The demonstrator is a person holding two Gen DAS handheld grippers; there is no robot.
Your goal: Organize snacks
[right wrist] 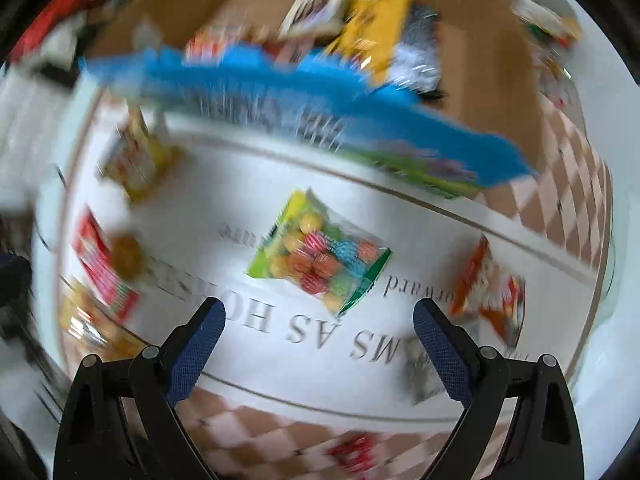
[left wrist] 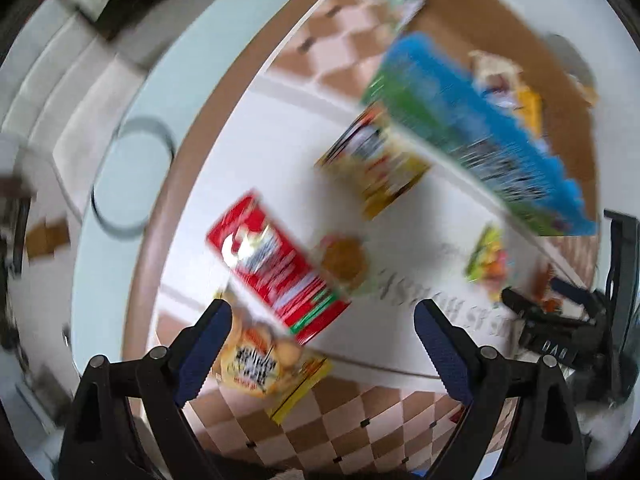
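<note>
Both views are smeared by motion blur. The left gripper [left wrist: 322, 320] has its fingers [left wrist: 208, 344] spread wide with nothing between them, above a cloth [left wrist: 400, 416] with a brown-and-pink checked border and a white centre that covers the counter [left wrist: 120, 184]. Just beyond the left finger lies a yellow biscuit packet [left wrist: 272, 364]. A little farther sits a red packet [left wrist: 276, 264], with a round cookie pack [left wrist: 344, 264] touching its right side. Farther still is a yellow snack packet [left wrist: 376, 168].

The right gripper [right wrist: 318, 318] likewise has its fingers [right wrist: 440, 348] wide apart and empty. Right ahead of it, on the printed lettering of the cloth, lies a clear bag of coloured candies [right wrist: 320, 256]. To the right of that bag, apart from it, is an orange packet [right wrist: 490, 292].

Beyond these, a large blue and green bag [right wrist: 304, 116] stretches across in front of the open cardboard box [right wrist: 480, 64]; whether it rests on the counter I cannot tell. Inside the box lie a yellow pack [right wrist: 376, 28] and a white pack [right wrist: 320, 4], side by side.
</note>
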